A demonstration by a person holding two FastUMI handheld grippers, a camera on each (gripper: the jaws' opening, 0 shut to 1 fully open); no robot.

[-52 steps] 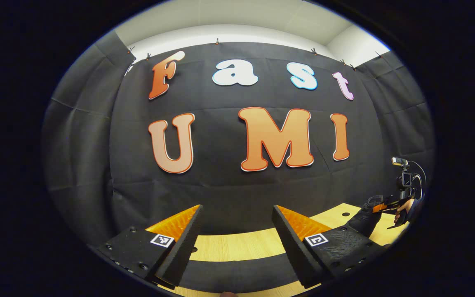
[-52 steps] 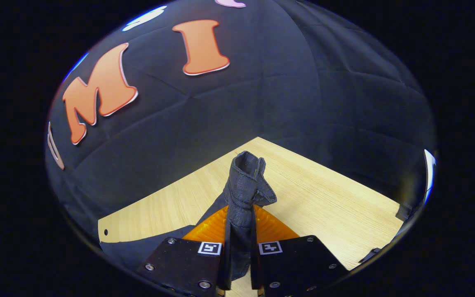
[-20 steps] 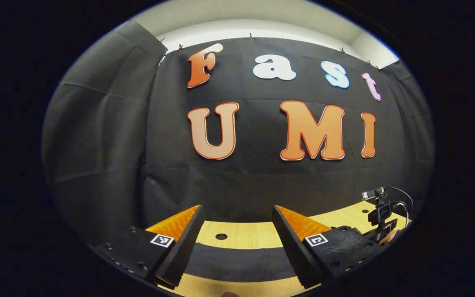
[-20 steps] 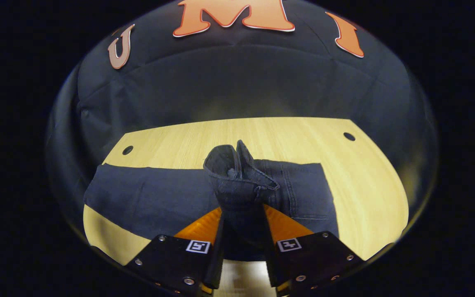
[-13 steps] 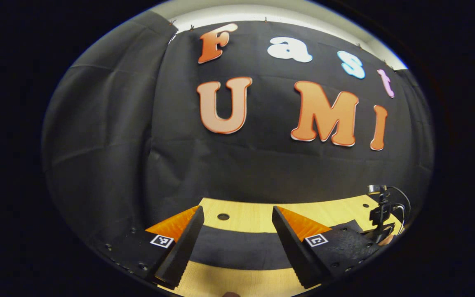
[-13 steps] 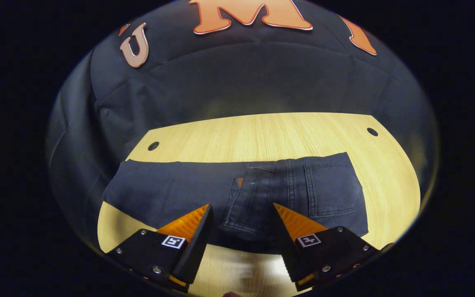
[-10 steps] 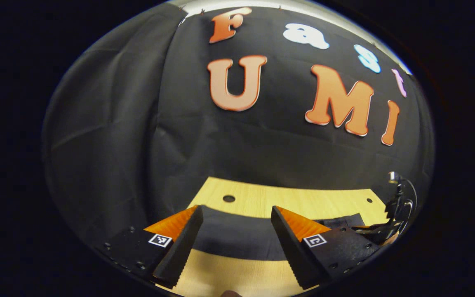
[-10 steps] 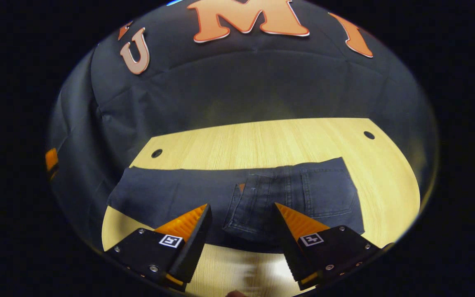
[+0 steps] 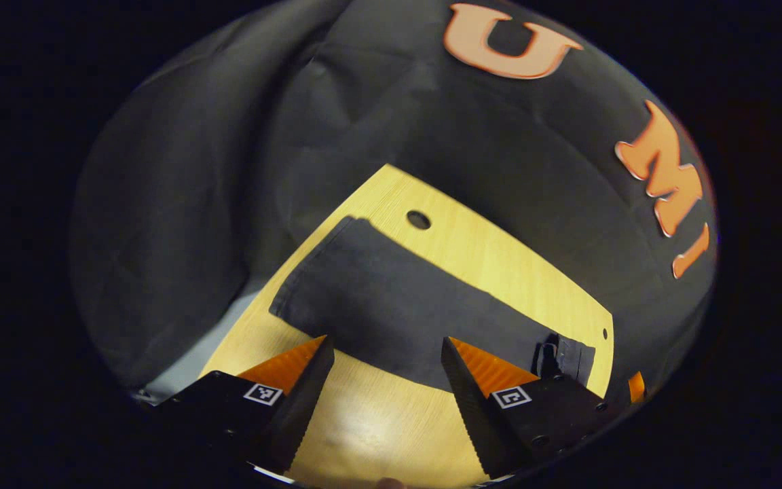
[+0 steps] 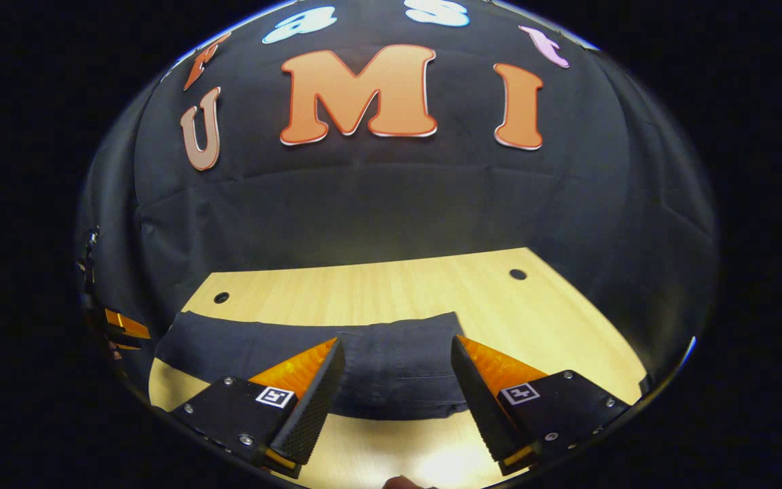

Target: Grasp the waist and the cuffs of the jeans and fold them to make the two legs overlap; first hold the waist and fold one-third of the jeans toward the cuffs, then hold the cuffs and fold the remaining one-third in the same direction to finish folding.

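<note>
The jeans (image 9: 404, 312) lie flat on the wooden table (image 9: 520, 272) as one long dark strip, so the two legs appear already laid over each other. In the right gripper view the end of the strip nearest the fingers shows seam lines and a doubled edge, which suggests the waist third has been folded over toward the cuffs; that is a judgement, since the layers underneath are hidden. What is left, by the look of it, is the last step: taking the cuffs and bringing the remaining third over in the same direction.

The left gripper (image 9: 385, 370) hovers above the near edge of the jeans with its fingers wide apart and nothing between them. The cuff end sits ahead of and beyond its left finger, while the rest of the strip runs off past its right finger toward the folded end.

The right gripper (image 10: 398, 380) is likewise spread open and empty. The folded end of the jeans (image 10: 391, 370) lies just ahead, between its two fingers, and the strip stretches away past its left finger. Neither gripper touches the cloth as far as can be seen.

No containers appear here; the table carries the jeans alone, with small round holes near its far edge
</note>
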